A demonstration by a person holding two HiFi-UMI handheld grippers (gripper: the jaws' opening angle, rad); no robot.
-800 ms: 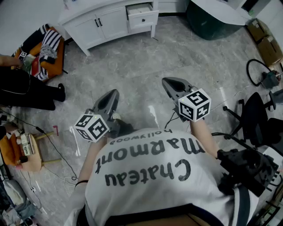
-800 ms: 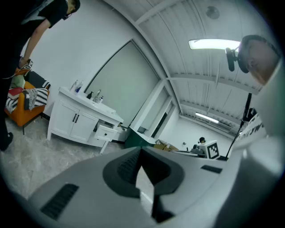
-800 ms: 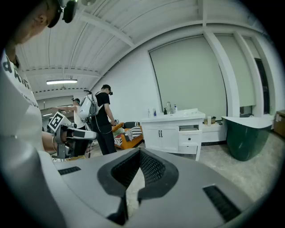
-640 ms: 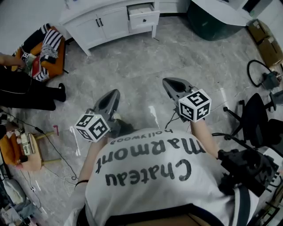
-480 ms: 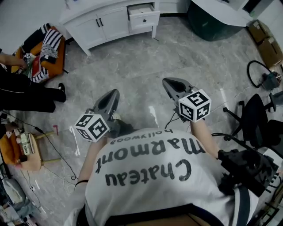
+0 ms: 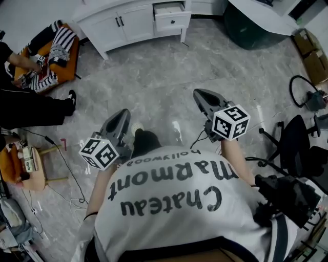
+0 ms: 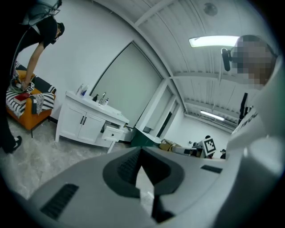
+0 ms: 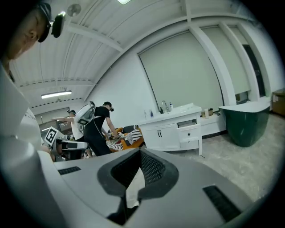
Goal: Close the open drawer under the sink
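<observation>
Approach step; no contact has been made yet. A white vanity cabinet (image 6: 105, 26) is seen at the far edge of the floor (image 6: 164, 71). Its open drawer (image 6: 172, 13) is pulled out at the cabinet's right end, beside the double doors (image 6: 123, 23), with a dark knob (image 6: 173, 21) on its front. The same drawer is picked out in the left gripper view (image 7: 112, 132) and in the right gripper view (image 8: 189, 126), well apart from both claws.

The left claw (image 6: 122, 116) is clenched, tips met, with nothing held; only floor shows through the gap behind the tips. The right claw (image 6: 201, 97) is likewise clenched and empty. Both are held out forward, pointed toward the cabinet.

Next move, as judged: the floor is to be crossed. One closed claw tip is then to be set on the drawer front near the knob and pushed squarely until the front sits flush. The right claw appears better lined up with the drawer.
</observation>
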